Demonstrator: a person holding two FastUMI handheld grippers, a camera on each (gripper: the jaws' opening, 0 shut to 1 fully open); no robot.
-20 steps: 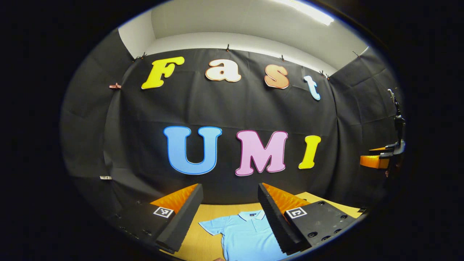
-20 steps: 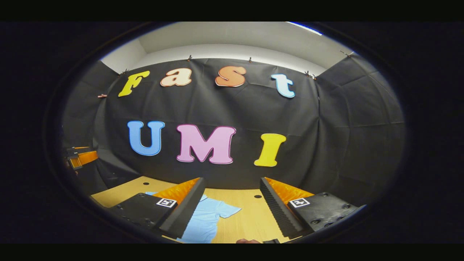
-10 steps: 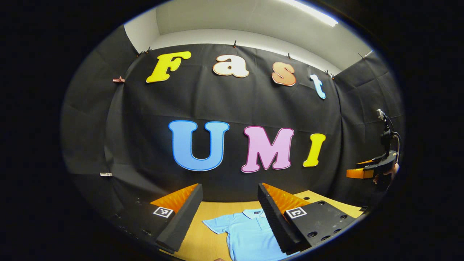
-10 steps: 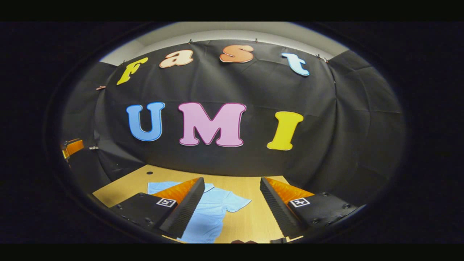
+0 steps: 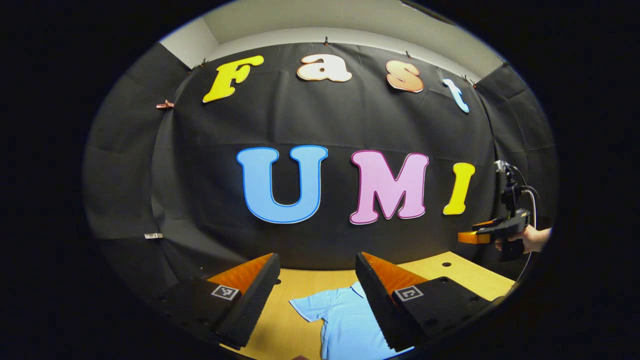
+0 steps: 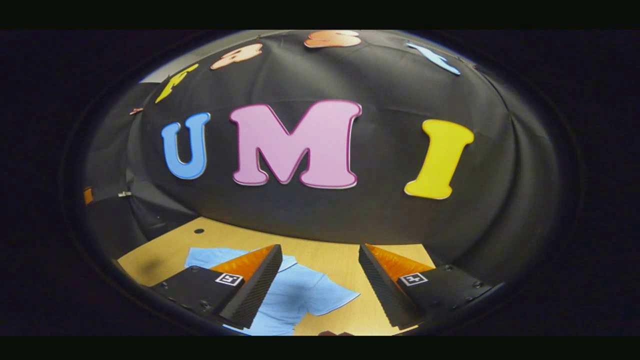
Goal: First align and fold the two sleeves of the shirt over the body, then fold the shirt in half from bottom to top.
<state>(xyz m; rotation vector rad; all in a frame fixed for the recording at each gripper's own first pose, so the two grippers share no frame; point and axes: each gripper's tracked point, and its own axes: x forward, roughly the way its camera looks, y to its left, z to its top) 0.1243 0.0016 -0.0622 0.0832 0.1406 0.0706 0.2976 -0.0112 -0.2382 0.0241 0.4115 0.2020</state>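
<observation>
Since a second ago both cameras have tipped downward and closer to the wall, so we see more of the wooden table (image 5: 465, 272) and, in the right gripper view, more of the light blue polo shirt (image 6: 295, 295). The left gripper (image 5: 317, 290) hangs above the table with its fingers spread wide, nothing between them; the right gripper (image 6: 320, 280) is likewise parted and empty. The shirt lies flat on the table at 6 o'clock in both views, sleeves unfolded. The left gripper view catches the shirt's collar and one sleeve (image 5: 310, 307) — and, at 3 o'clock, the right gripper held in a hand (image 5: 530, 239). The right gripper view shows the other sleeve (image 6: 332, 300) spread out. Square coded markers (image 5: 224, 292) sit on the gripper bodies; we cannot read them. The shirt's lower body is cut off.
</observation>
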